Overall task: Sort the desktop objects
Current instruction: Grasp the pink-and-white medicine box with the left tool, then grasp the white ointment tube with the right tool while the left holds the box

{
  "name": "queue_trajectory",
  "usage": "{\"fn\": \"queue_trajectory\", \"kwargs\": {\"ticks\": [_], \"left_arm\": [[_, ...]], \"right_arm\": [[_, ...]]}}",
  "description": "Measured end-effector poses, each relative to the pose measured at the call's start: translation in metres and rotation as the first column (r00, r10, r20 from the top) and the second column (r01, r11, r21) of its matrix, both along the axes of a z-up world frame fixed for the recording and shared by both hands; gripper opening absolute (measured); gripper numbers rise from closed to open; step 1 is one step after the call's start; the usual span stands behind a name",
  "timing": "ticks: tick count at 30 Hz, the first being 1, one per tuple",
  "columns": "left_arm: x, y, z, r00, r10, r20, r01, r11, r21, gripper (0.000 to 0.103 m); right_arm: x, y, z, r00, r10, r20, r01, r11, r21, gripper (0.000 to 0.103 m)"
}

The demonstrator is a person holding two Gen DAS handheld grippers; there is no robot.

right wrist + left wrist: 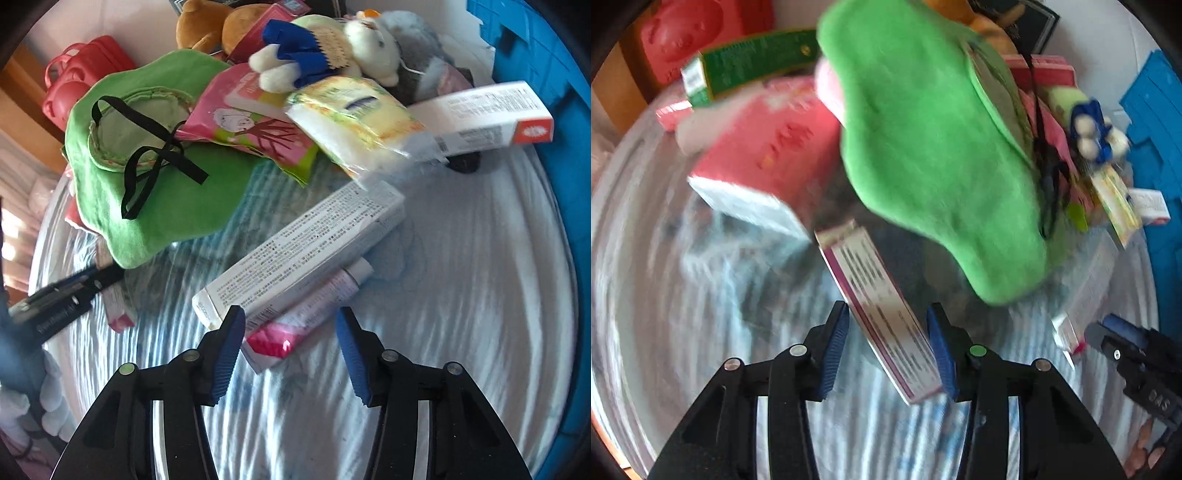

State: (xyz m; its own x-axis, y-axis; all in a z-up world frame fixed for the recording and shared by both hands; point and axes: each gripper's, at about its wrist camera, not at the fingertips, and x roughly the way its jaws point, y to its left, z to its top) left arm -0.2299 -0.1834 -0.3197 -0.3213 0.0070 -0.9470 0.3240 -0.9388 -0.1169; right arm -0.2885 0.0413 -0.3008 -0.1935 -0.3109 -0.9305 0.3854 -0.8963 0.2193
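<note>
My left gripper is shut on a long white box with a magenta edge, which lies slantwise between the blue pads and touches both. In the right wrist view this gripper shows at the left edge. My right gripper is open and points steeply down over the near end of a long white printed box and a pink-ended tube carton under it. The left pad is at the box's corner, and a gap shows before the right pad. A green cloth eye mask lies behind.
Everything lies on a pale striped cloth. Piled at the back are a pink pouch, a tissue pack, plush toys, a white box with an orange end, a red box and a green carton. A blue crate stands on the right.
</note>
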Motion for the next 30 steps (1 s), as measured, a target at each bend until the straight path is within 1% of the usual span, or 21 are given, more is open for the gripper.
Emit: {"fn": "queue_trajectory", "kwargs": {"ticks": [1, 2, 3, 4, 6, 9, 12, 15, 17, 18, 19, 20, 21, 23, 25, 27, 30], "left_arm": [[0.004, 0.006, 0.001, 1.0, -0.008, -0.018, 0.008, 0.999, -0.042, 0.043], [0.007, 0.01, 0.0, 1.0, -0.023, -0.011, 0.022, 0.996, -0.084, 0.043], [0.01, 0.013, 0.0, 0.999, -0.035, -0.018, 0.033, 0.994, -0.107, 0.043], [0.013, 0.015, 0.001, 0.999, -0.039, -0.022, 0.036, 0.992, -0.124, 0.043], [0.016, 0.013, 0.002, 0.999, -0.029, -0.022, 0.026, 0.989, -0.143, 0.043], [0.016, 0.004, 0.005, 1.0, -0.009, -0.028, 0.005, 0.989, -0.147, 0.043], [0.016, -0.003, 0.005, 0.999, 0.007, -0.037, -0.012, 0.991, -0.134, 0.043], [0.016, -0.006, 0.007, 0.998, 0.015, -0.061, -0.022, 0.993, -0.119, 0.043], [0.016, -0.004, 0.008, 0.998, 0.009, -0.067, -0.017, 0.992, -0.123, 0.043], [0.017, -0.003, 0.009, 0.998, 0.001, -0.065, -0.009, 0.992, -0.128, 0.042], [0.019, -0.002, 0.01, 0.998, -0.008, -0.068, 0.0, 0.993, -0.122, 0.039], [0.022, 0.0, 0.011, 0.997, -0.019, -0.071, 0.011, 0.994, -0.112, 0.028], [0.025, 0.002, 0.012, 0.997, -0.027, -0.068, 0.02, 0.994, -0.11, 0.028], [0.033, 0.007, 0.014, 0.997, -0.039, -0.074, 0.03, 0.993, -0.117, 0.028], [0.039, 0.011, 0.015, 0.996, -0.041, -0.078, 0.031, 0.992, -0.126, 0.028], [0.043, 0.014, 0.017, 0.996, -0.039, -0.078, 0.029, 0.992, -0.126, 0.028], [0.049, 0.017, 0.021, 0.996, -0.042, -0.074, 0.033, 0.993, -0.116, 0.028]], "right_arm": [[0.001, 0.005, -0.001, 1.0, -0.012, -0.013, 0.013, 0.998, 0.054, 0.048], [0.002, 0.01, -0.003, 1.0, -0.018, -0.021, 0.019, 0.996, 0.085, 0.049], [0.002, 0.019, -0.006, 0.999, -0.032, -0.005, 0.032, 0.996, 0.083, 0.048], [0.002, 0.025, -0.005, 0.999, -0.041, -0.007, 0.042, 0.998, 0.054, 0.048], [0.003, 0.033, -0.002, 0.998, -0.059, 0.013, 0.059, 0.998, 0.027, 0.049], [0.003, 0.027, 0.003, 0.998, -0.059, 0.026, 0.06, 0.998, -0.027, 0.049], [0.001, 0.013, 0.0, 0.998, -0.052, 0.025, 0.052, 0.999, -0.004, 0.049], [-0.004, 0.004, -0.002, 0.998, -0.054, 0.013, 0.054, 0.998, -0.016, 0.049], [-0.007, 0.001, -0.002, 0.999, -0.043, 0.015, 0.043, 0.999, -0.021, 0.049], [-0.007, 0.0, -0.001, 0.999, -0.035, 0.016, 0.036, 0.999, -0.016, 0.048], [-0.006, -0.001, 0.0, 1.0, -0.021, 0.013, 0.021, 1.0, 0.004, 0.038], [-0.002, -0.002, 0.001, 1.0, 0.005, -0.013, -0.004, 0.998, 0.056, 0.032], [0.001, -0.002, 0.001, 1.0, 0.019, -0.018, -0.018, 0.998, 0.066, 0.031], [0.006, 0.006, 0.003, 1.0, 0.026, -0.009, -0.025, 0.998, 0.061, 0.025], [0.004, 0.013, 0.004, 1.0, 0.002, -0.002, -0.002, 0.999, 0.04, 0.024], [0.001, 0.017, 0.005, 1.0, -0.021, -0.006, 0.022, 0.999, 0.029, 0.025], [0.003, 0.014, 0.008, 0.999, -0.014, -0.052, 0.017, 0.998, 0.056, 0.024]]}}
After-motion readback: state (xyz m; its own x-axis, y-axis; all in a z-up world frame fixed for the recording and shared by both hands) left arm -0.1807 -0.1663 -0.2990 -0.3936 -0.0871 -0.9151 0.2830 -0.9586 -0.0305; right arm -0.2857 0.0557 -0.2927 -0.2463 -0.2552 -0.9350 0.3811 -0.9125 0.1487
